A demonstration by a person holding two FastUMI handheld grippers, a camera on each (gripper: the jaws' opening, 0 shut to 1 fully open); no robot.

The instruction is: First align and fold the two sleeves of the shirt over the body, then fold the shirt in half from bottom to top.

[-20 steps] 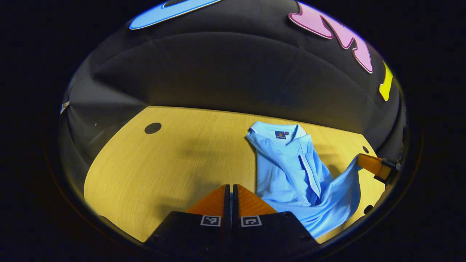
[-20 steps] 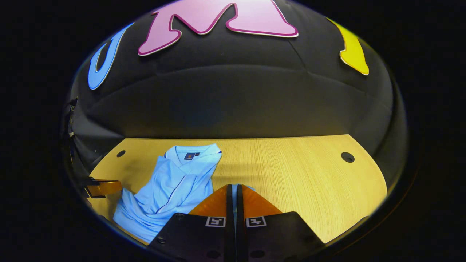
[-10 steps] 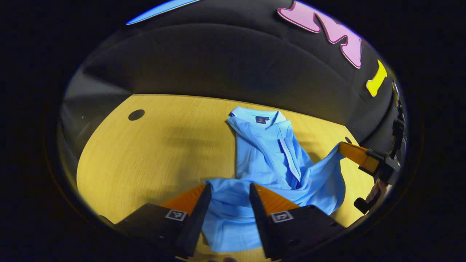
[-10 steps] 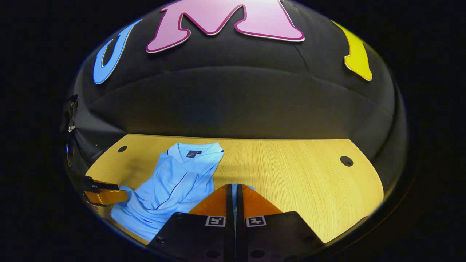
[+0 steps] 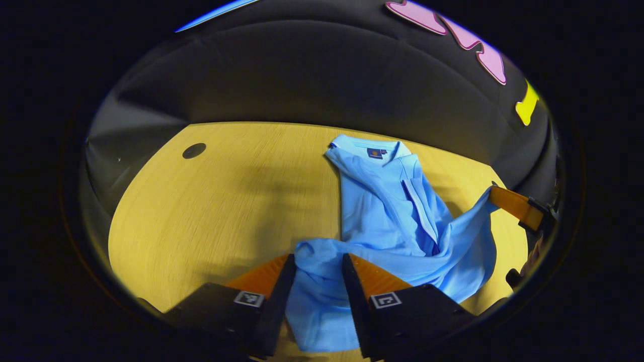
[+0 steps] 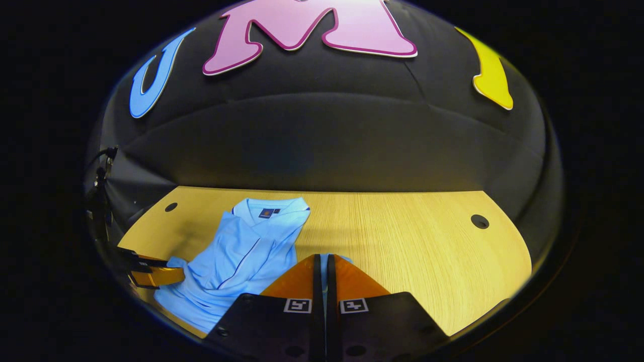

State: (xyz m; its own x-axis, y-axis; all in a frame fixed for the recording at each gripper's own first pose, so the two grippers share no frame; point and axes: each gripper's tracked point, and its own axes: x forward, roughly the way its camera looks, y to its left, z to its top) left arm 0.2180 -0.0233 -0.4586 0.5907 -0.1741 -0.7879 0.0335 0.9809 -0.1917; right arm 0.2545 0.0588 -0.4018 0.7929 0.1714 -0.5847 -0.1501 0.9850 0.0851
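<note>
In the left gripper view, a dark round hole point(image 5: 194, 150) sits at the upper left of the wooden table point(image 5: 211, 216), and moving toward the middle, the left gripper point(image 5: 318, 264) shows at the bottom with its two fingers spread apart, a bunched lower edge of the light blue shirt point(image 5: 387, 211) lying loose in the gap between them (whether either finger touches the cloth I cannot tell). The shirt's collar point(image 5: 370, 151) lies flat at the upper centre, and at the right edge the right gripper point(image 5: 495, 195) holds a corner of the fabric lifted off the table. In the right gripper view, the left gripper point(image 6: 176, 275) shows at the lower left beside the shirt point(image 6: 241, 256), the collar point(image 6: 271, 210) lies just right of that, and at the bottom centre the right gripper point(image 6: 322, 262) has its fingers pressed together on a thin strip of blue cloth; another hole point(image 6: 479, 221) marks the table point(image 6: 412, 241) at the right.
</note>
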